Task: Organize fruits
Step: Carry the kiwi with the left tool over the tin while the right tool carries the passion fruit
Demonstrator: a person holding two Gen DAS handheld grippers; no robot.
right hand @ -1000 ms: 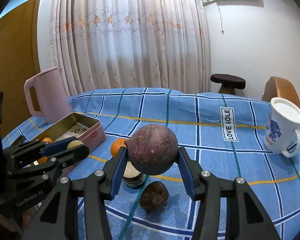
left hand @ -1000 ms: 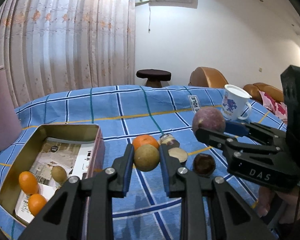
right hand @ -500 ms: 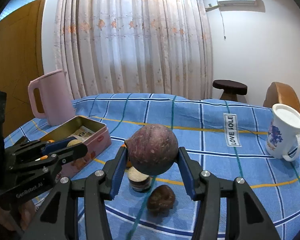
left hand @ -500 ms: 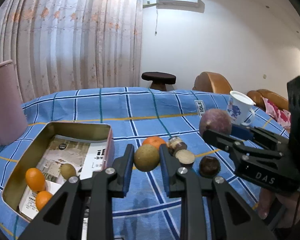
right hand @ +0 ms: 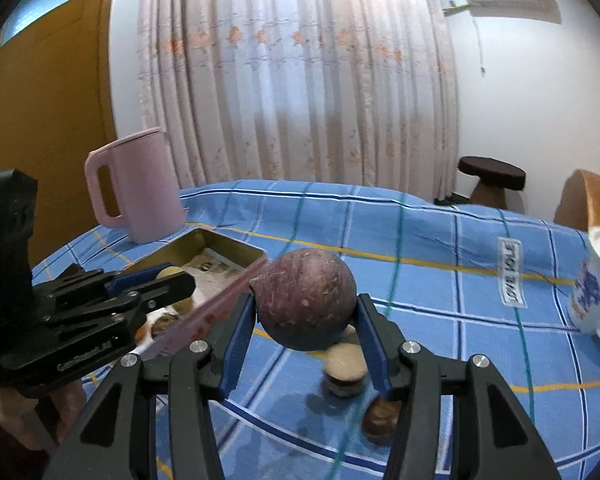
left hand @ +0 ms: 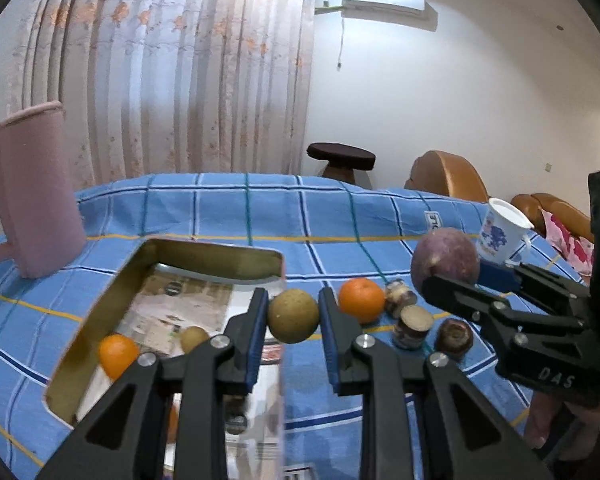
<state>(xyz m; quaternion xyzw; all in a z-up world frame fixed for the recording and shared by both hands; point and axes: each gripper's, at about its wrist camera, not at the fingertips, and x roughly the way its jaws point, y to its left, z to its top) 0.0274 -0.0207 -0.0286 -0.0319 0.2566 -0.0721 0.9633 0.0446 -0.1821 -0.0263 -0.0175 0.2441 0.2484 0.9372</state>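
The left gripper [left hand: 293, 322] clamps a small tan round fruit [left hand: 293, 321] above the near right edge of an open metal tin [left hand: 100, 312]. Right of the tin, the right gripper [right hand: 306, 322] clamps a large purple fruit [right hand: 305, 300] above the blue checked cloth [left hand: 228, 216].

mug [right hand: 598, 280] cut off right, tin's [left hand: 112, 292] near end hidden

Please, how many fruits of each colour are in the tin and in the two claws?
Orange fruit: 2, in the tin, one mostly hidden
Tan fruit: 2, one in the tin, one in the left claw
Purple fruit: 1, in the right claw
Total: 5
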